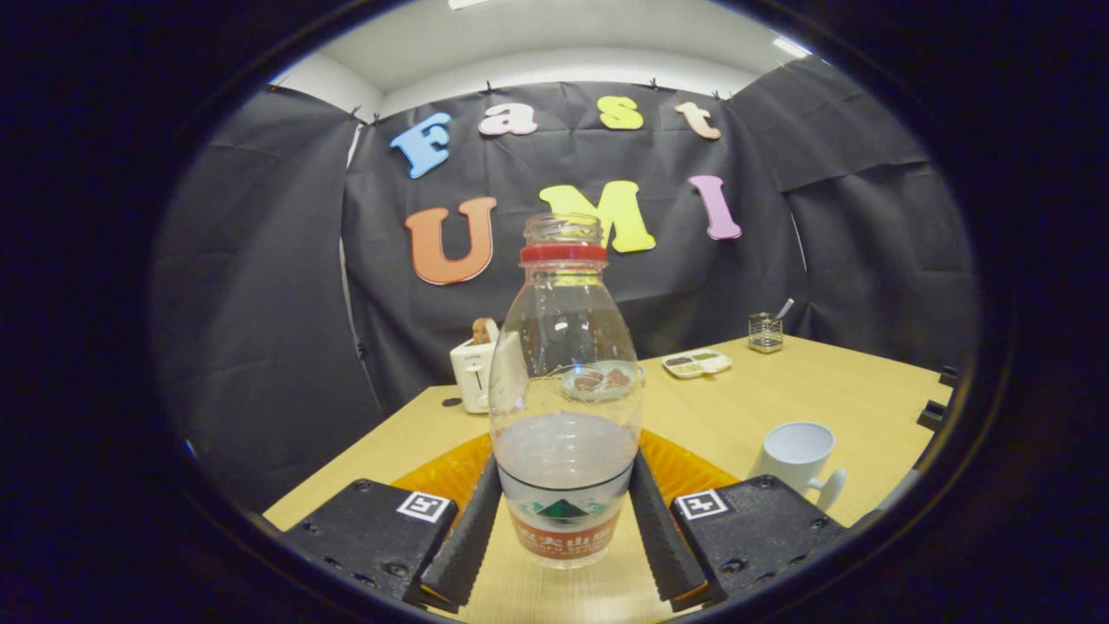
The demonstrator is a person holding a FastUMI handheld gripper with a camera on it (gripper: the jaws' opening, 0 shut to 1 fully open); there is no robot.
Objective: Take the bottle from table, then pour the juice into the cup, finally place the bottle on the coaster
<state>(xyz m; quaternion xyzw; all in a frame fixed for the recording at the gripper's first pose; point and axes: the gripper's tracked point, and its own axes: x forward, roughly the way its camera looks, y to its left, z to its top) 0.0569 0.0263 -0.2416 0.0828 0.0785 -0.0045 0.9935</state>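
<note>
Our gripper [565, 520] jaws press both sides of the uncapped juice bottle [565, 407]; we should lift it level toward the white cup [797, 455] beyond them.

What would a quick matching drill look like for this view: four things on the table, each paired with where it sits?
Things:
1. bottle
2. cup
3. toaster
4. orange coaster

Places:
A. far back on the table, to the left of the bottle
B. upright between the claw fingers, which press on its two sides
C. flat on the table just behind the bottle
D. on the table right of the claw, handle facing the near side

Pairs: 1-B, 2-D, 3-A, 4-C
</note>
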